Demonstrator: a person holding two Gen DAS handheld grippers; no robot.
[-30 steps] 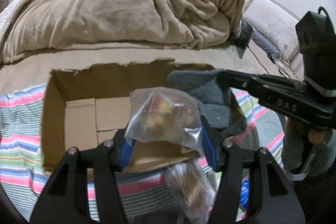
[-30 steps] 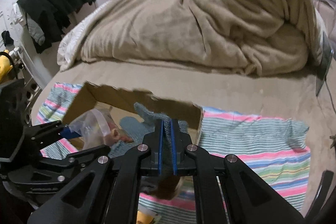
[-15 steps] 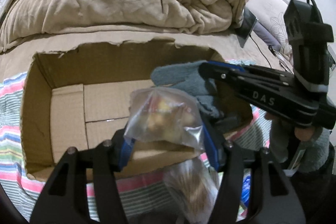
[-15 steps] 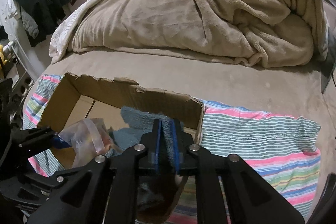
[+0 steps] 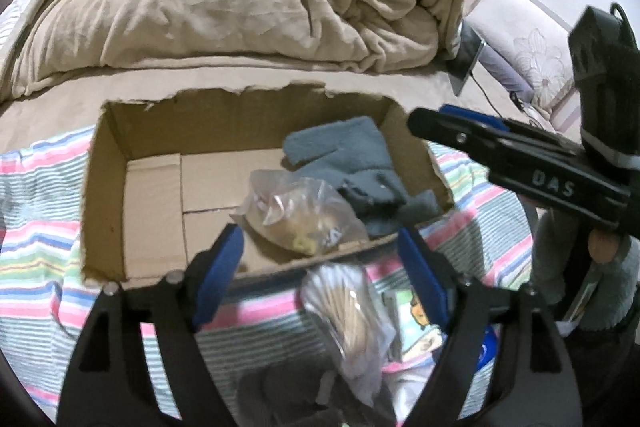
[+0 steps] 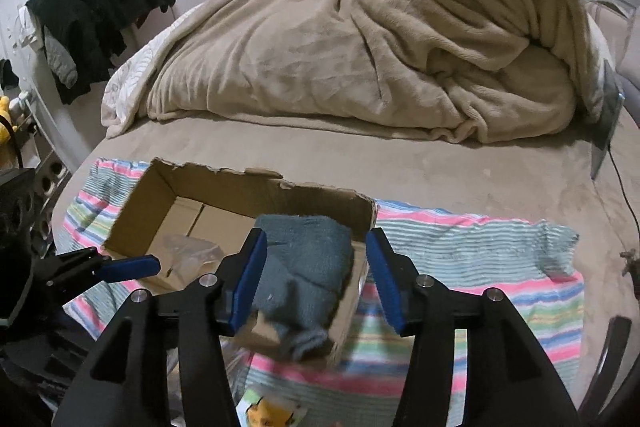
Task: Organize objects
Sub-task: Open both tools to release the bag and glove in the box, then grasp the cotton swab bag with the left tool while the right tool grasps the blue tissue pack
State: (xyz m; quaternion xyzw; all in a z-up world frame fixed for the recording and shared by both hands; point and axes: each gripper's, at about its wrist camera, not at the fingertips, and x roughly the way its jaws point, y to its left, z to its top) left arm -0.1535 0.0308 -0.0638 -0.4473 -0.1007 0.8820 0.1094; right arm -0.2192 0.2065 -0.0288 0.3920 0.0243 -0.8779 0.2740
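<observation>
An open cardboard box [image 5: 104, 187] lies on a striped cloth [image 5: 36, 247] on the bed. In it are a clear plastic bag [image 5: 300, 215] of small items and a grey-blue fleece cloth [image 5: 348, 155]. My left gripper [image 5: 320, 267] hovers over the box's near wall; its jaws are opening and the bag lies loose beyond the pads. My right gripper [image 6: 316, 275] is also opening above the fleece cloth [image 6: 308, 267], which rests in the box [image 6: 160, 195] and droops over its near wall, free of the pads. The right gripper [image 5: 460, 131] reaches in from the right.
A bag of wooden sticks [image 5: 344, 311] and a cartoon card [image 5: 416, 323] lie in front of the box. A heaped beige blanket [image 6: 360, 47] fills the bed behind. A dark tablet [image 5: 468, 59] leans at the right. Dark clothes [image 6: 100, 7] hang at the left.
Both grippers have opened. The plastic bag dropped from the left jaws into the box, and the fleece cloth left the right jaws and settled in the box's right end.
</observation>
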